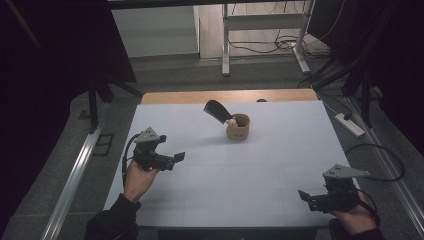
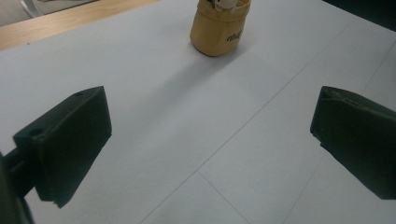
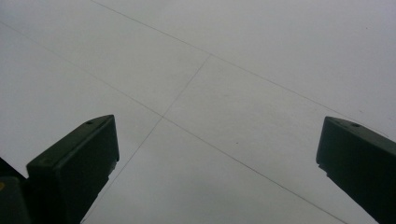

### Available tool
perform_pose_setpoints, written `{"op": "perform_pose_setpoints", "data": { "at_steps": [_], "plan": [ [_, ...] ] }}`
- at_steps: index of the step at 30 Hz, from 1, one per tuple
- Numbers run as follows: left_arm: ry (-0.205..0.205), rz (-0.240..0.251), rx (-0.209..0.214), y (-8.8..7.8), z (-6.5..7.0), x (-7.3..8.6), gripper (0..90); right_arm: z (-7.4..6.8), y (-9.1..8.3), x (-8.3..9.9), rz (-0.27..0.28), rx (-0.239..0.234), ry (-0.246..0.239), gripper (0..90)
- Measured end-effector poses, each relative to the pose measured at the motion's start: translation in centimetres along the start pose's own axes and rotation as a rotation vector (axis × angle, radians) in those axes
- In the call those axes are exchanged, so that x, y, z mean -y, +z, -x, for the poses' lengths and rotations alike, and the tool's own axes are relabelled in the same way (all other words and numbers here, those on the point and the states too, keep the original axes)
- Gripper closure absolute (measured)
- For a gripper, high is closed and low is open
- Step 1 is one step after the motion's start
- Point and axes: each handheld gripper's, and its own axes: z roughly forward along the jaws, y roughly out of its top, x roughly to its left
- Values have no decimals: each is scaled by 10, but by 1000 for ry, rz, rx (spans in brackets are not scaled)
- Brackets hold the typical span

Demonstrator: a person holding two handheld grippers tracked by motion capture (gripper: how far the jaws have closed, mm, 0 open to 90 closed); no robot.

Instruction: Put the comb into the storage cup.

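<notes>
Your left gripper (image 1: 177, 158) is held above the left part of the white table (image 1: 280, 150), and its jaws stand wide apart with nothing between them; in the left gripper view you see only the bare table surface in the gap. Your right gripper (image 1: 303, 195) is near the front right corner of the table, and its jaws are also wide apart and hold nothing.

The tan cup (image 1: 237, 127) stands upright on the far middle part of the table, well apart from both grippers. The left gripper points toward it. A black spatula (image 1: 218, 111) sticks out of the cup and leans to the left and away, and something small and white sits at the cup's rim beside it.

In the left gripper view the tan cup (image 2: 217, 29) has a short dark print on its side, low near the base. The letters are too small and blurred, so you cannot read the word.

Thin grey lines cross the table and divide it into panels.
</notes>
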Motion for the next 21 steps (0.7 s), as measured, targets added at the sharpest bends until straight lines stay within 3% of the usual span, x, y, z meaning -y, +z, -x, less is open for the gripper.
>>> {"op": "perform_pose_setpoints", "data": {
  "at_steps": [21],
  "plan": [
    [-24,-8,0,-19,11,17,0,0,0,0,-1,1,0,0]
  ]
}}
